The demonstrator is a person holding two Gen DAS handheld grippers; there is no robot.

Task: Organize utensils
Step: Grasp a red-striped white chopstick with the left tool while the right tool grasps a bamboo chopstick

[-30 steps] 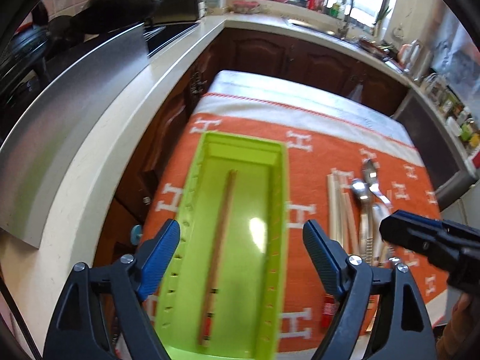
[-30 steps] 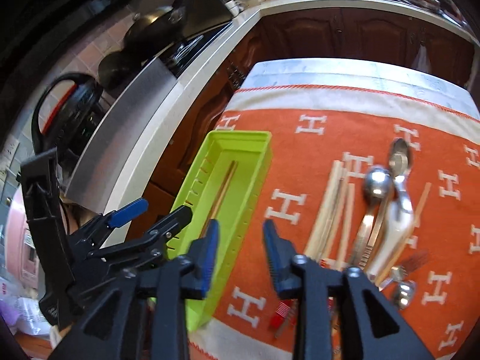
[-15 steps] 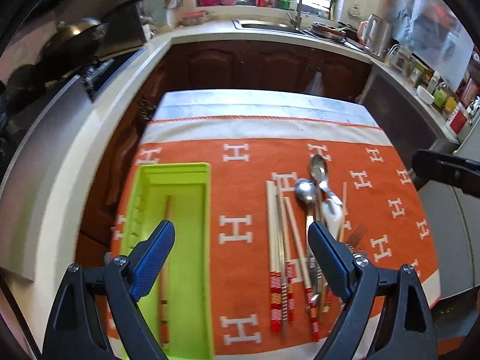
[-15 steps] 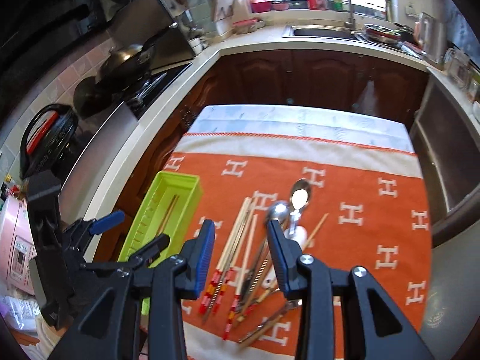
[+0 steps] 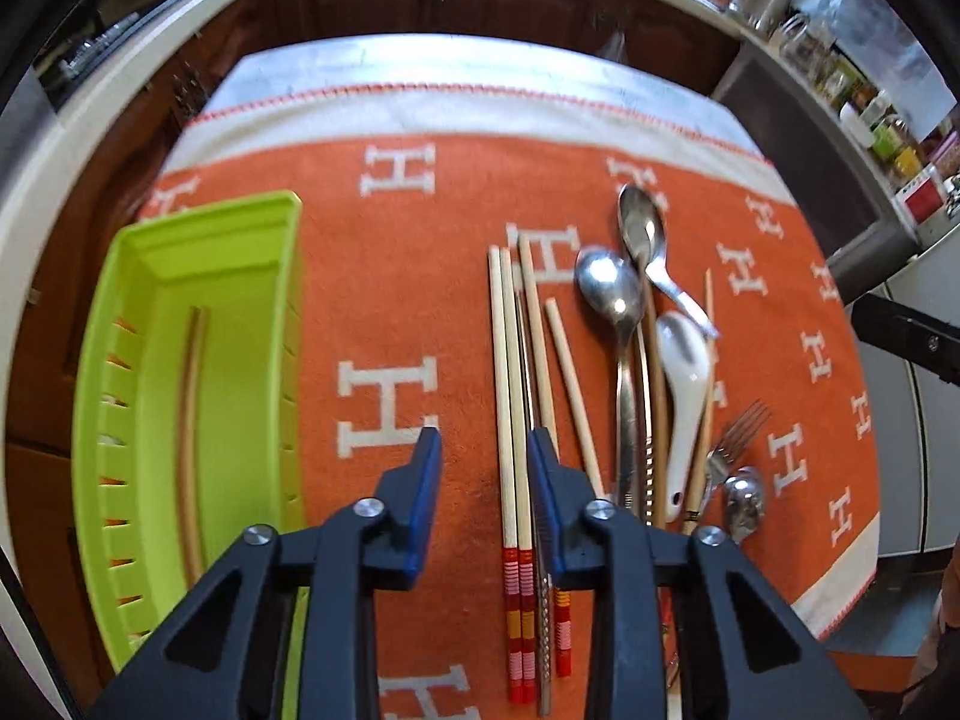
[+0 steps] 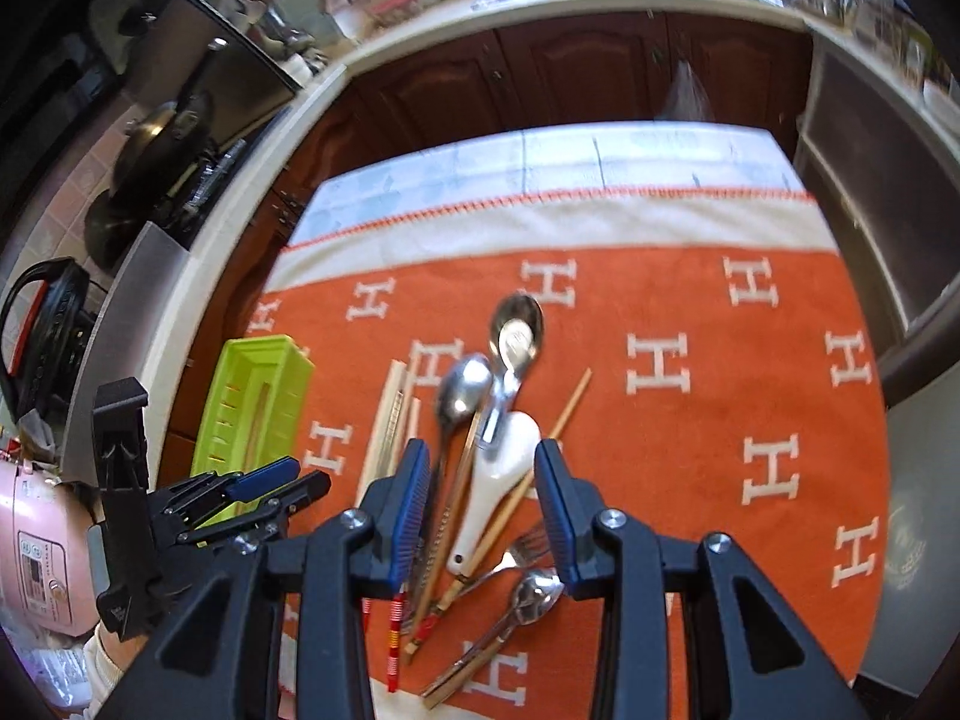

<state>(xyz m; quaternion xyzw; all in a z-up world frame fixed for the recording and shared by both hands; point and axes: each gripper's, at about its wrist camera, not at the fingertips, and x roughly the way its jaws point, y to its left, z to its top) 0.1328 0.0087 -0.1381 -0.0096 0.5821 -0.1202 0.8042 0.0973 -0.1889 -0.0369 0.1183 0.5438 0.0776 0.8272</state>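
Hovering low over the near edge of the orange blanket [image 5: 390,276], the left gripper [image 5: 485,450] has its blue jaws partly apart and empty, straddling a pair of wooden chopsticks [image 5: 507,396] with red-striped handles. These lie side by side, pointing from the near edge towards the far edge, the leftmost of a loose bundle of chopsticks. To grasp well, the jaws probably need to drop straight down and close across just these two, since a metal chopstick [image 5: 543,618] and others lie touching on their right.

Just right of them sit two steel spoons [image 5: 609,294], a white ceramic spoon [image 5: 681,372] and a fork [image 5: 735,438], overlapping. The right gripper [image 6: 483,480] hangs above that heap, jaws wide and holding nothing.

Along the blanket's left edge stands the green tray [image 5: 282,312], with one chopstick [image 5: 191,420] lying lengthwise inside; that is the likely destination.
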